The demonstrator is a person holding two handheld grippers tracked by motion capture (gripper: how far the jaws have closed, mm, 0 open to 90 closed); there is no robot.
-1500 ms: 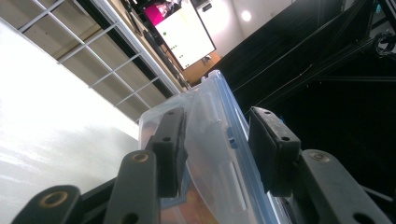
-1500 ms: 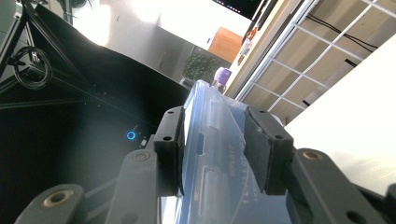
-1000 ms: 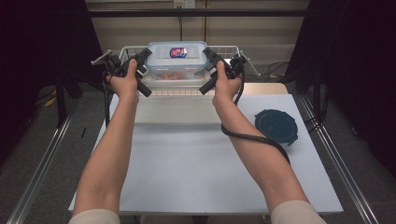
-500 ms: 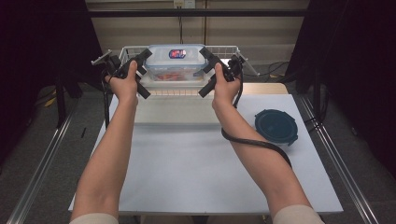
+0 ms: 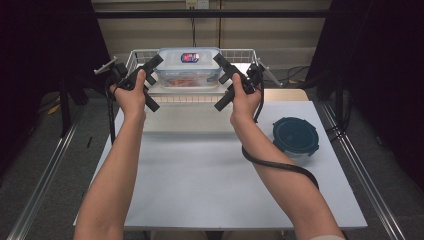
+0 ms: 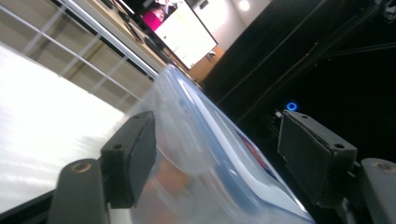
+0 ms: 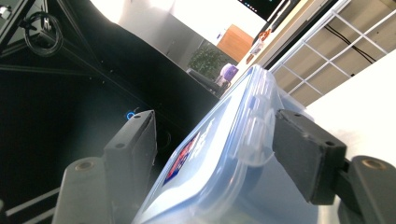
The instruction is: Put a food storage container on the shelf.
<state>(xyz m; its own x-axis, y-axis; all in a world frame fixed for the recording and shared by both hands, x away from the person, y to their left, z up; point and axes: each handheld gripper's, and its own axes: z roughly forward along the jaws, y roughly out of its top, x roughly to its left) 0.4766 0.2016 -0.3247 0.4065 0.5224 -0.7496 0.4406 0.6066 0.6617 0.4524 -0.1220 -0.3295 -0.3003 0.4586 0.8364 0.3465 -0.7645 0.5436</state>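
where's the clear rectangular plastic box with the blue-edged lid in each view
High view: clear rectangular plastic box top centre, in the white wire basket.
Left gripper view: bottom centre, between the fingers.
Right gripper view: centre, between the fingers.
Shared landmark: its red-and-blue lid label.

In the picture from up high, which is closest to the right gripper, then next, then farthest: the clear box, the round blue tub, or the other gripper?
From the right gripper:
1. Clear box, right beside it in the wire basket.
2. Left gripper, across the box.
3. Round blue tub, on the table's right side, nearer the person.
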